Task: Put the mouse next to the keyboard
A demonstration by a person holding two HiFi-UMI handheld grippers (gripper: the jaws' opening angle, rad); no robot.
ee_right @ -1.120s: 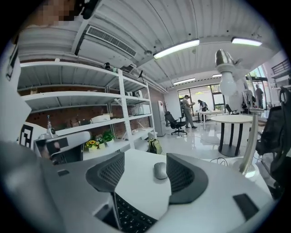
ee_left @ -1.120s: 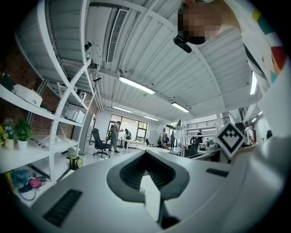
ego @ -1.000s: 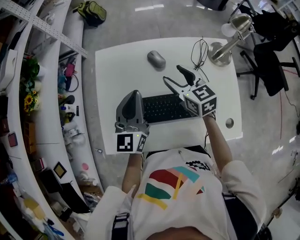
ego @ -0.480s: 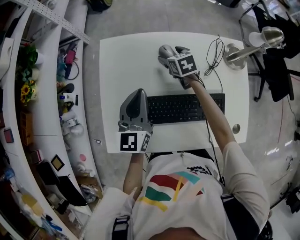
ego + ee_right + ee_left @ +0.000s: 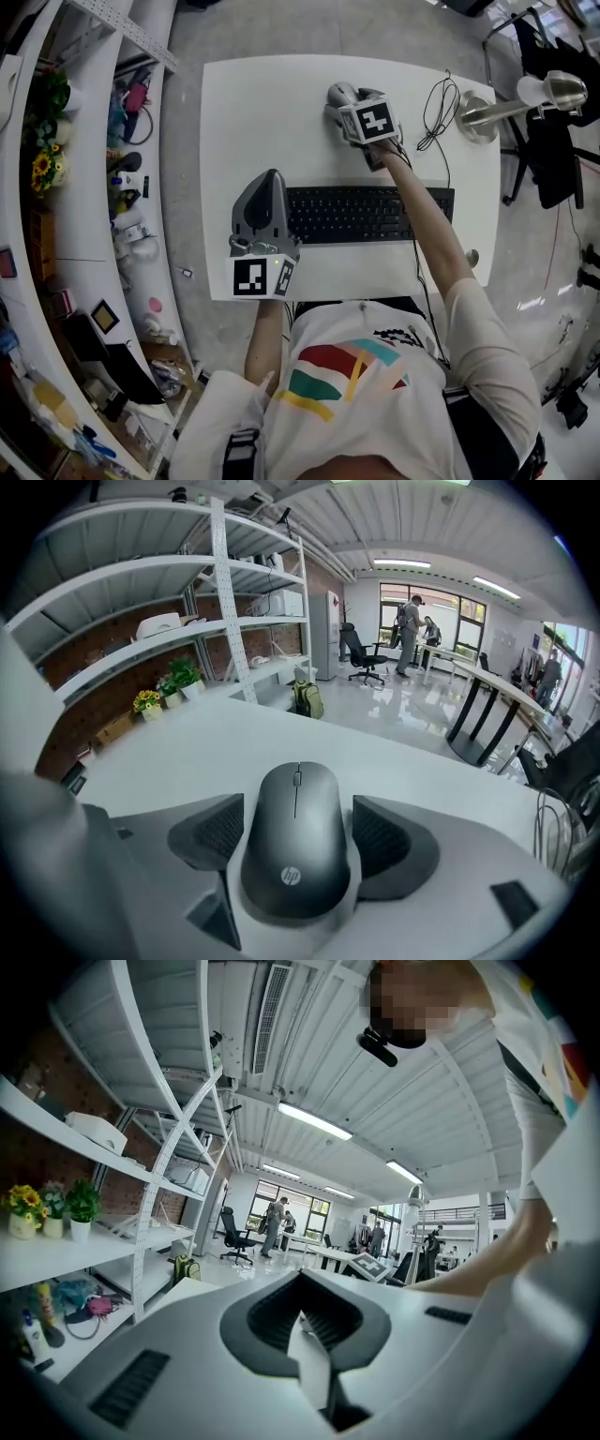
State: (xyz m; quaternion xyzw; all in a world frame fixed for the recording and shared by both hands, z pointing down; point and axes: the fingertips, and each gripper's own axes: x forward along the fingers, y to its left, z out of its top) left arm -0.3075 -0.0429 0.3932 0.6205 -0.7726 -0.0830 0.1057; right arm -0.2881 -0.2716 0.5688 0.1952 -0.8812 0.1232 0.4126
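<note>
A dark grey mouse (image 5: 337, 93) lies on the white table (image 5: 253, 112) at the far side, beyond the black keyboard (image 5: 366, 214). My right gripper (image 5: 342, 103) reaches over the keyboard and stands open around the mouse. In the right gripper view the mouse (image 5: 295, 841) sits between the two pads (image 5: 217, 829), with a thin gap on each side. My left gripper (image 5: 270, 180) rests at the keyboard's left end, upright and shut, with nothing in it. In its own view the left gripper (image 5: 302, 1321) points out over the room.
A desk lamp (image 5: 487, 111) and a coiled black cable (image 5: 436, 101) stand at the table's far right. Cluttered shelves (image 5: 84, 187) run along the left. A black office chair (image 5: 553, 141) is beyond the right edge. A round grommet (image 5: 472, 255) sits near the keyboard's right end.
My right gripper has moved from above the keyboard out to the far side and now straddles the mouse with wider jaws. The left gripper has stayed put.
</note>
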